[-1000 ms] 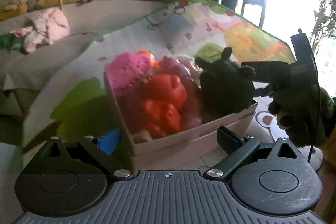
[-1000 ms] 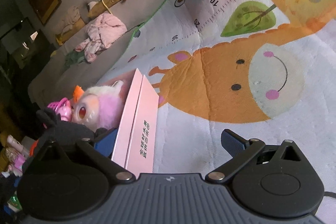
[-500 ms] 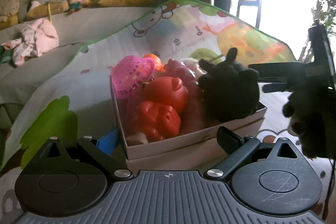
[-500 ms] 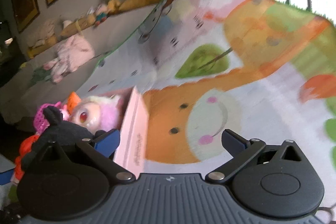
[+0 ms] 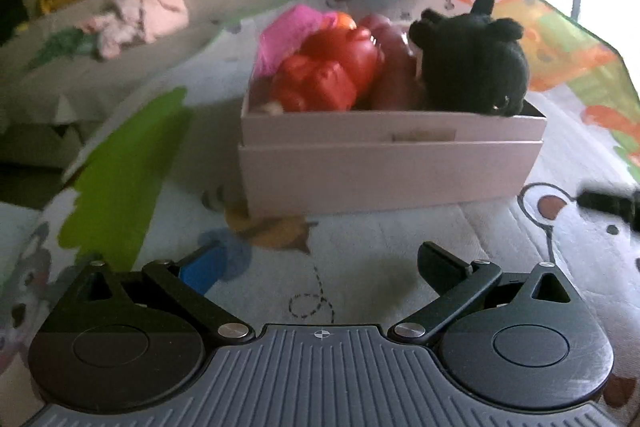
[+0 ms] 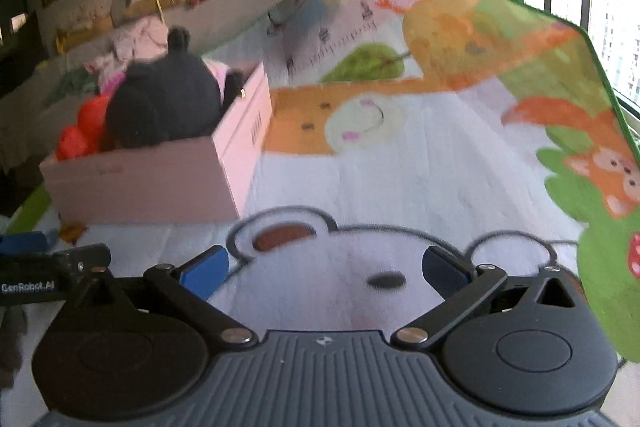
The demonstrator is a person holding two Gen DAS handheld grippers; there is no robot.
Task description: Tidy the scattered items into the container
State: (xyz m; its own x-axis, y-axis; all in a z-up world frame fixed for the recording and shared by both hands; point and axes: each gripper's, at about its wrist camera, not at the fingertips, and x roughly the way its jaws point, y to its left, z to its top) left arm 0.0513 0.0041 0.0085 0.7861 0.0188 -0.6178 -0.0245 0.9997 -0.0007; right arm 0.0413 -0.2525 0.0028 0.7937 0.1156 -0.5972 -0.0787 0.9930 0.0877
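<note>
- Left wrist view: the pale pink cardboard box [image 5: 392, 163] is seen set on the cartoon-printed play mat [image 5: 360, 267], its long side turned broadside to the camera and its long axis running left to right across the frame.
- The box is filled above its rim: a black plush toy [image 5: 474, 67] is seated upright at the right end with its ears pointing up, red plastic toys [image 5: 328, 71] are piled at the left and centre, and a pink mesh item [image 5: 288, 27] is lodged behind them.
- A small rectangular label [image 5: 424, 136] is fixed to the near wall of the box; its writing cannot be read.
- The left gripper [image 5: 320, 267] is held over the mat short of the box, its fingers spread wide with nothing between them.
- Right wrist view: the same box [image 6: 160, 179] is seen at the left, corner on, its long axis receding away from the camera; a barcode-like mark [image 6: 256, 129] is printed on its side wall, too blurred to be read.
- The right gripper [image 6: 324, 271] is held over a bear face printed on the mat [image 6: 360, 187], its fingers likewise wide apart and empty.
- "GenRobot.AI" is printed in white on the black part of the other gripper [image 6: 48, 275] at the left edge.
- A ruler scale is printed on the mat beyond the box, its numerals blurred.
</note>
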